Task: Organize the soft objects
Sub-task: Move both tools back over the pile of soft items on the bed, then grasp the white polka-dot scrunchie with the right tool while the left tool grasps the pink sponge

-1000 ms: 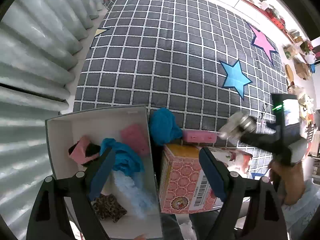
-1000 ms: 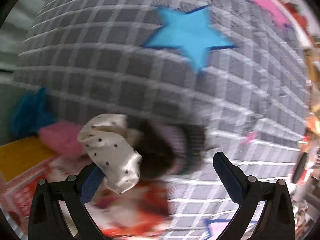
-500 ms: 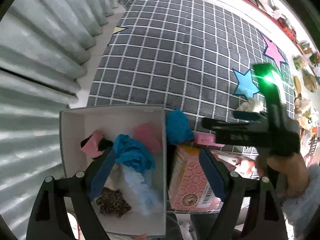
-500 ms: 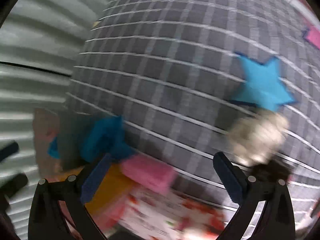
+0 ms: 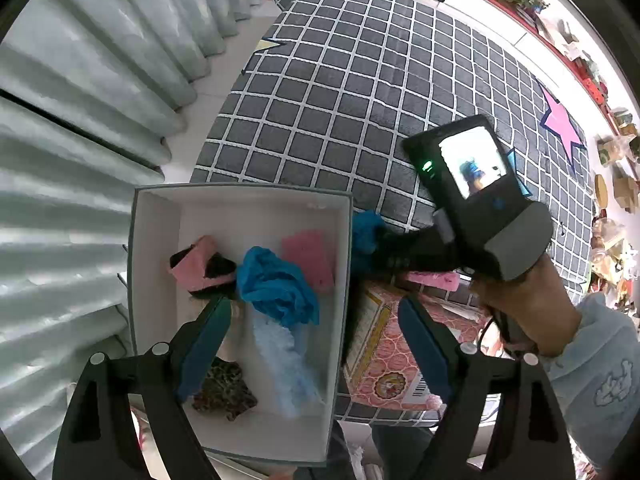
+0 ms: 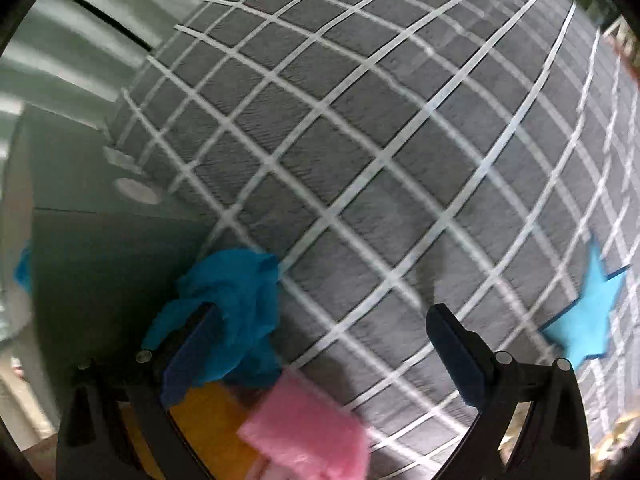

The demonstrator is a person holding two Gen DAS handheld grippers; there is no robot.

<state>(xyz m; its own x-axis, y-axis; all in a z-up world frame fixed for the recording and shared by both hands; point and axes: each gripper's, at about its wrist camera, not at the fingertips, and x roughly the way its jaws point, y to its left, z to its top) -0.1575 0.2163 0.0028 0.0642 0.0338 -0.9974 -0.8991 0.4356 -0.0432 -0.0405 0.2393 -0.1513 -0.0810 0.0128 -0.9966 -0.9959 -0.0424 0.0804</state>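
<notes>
Left wrist view: left hand-held gripper (image 5: 310, 338) spread wide, nothing between the blue pads (image 5: 204, 344), hovering over a white box (image 5: 160, 216) in the lower left of the frame. Inside the box: crumpled blue cloth (image 5: 276, 284) at centre, pink sponge (image 5: 308, 258) just right of it against the right wall, pink-and-black piece (image 5: 200, 266) to the left, pale blue fluffy piece (image 5: 286, 364) below the blue cloth, leopard-print piece (image 5: 224, 390) at lower left, partly behind the left pad.

Outside the box, touching its right wall: a second blue cloth (image 5: 366, 230) on the grey checked rug (image 5: 360, 92), partly hidden by the right hand-held gripper's black body (image 5: 480, 200) at centre right, held in a hand (image 5: 528, 304) with a pale blue sleeve. Below that, a pink patterned carton (image 5: 384, 356) with a pink sponge strip (image 5: 434, 280) at its upper edge. Grey curtain (image 5: 80, 80) filling the left of the frame.

Right wrist view, somewhat blurred: right hand-held gripper (image 6: 324, 354) also spread wide and empty, low over the rug (image 6: 360, 140). Second blue cloth (image 6: 232, 308) at lower left, right by the left pad (image 6: 188, 356), up against the box's grey outer wall (image 6: 100, 260); contact with the pad not discernible. Pink sponge (image 6: 308, 428) at bottom centre, just below the cloth, beside an orange surface (image 6: 212, 424). Blue star (image 6: 588, 320) on the rug at the right edge.
</notes>
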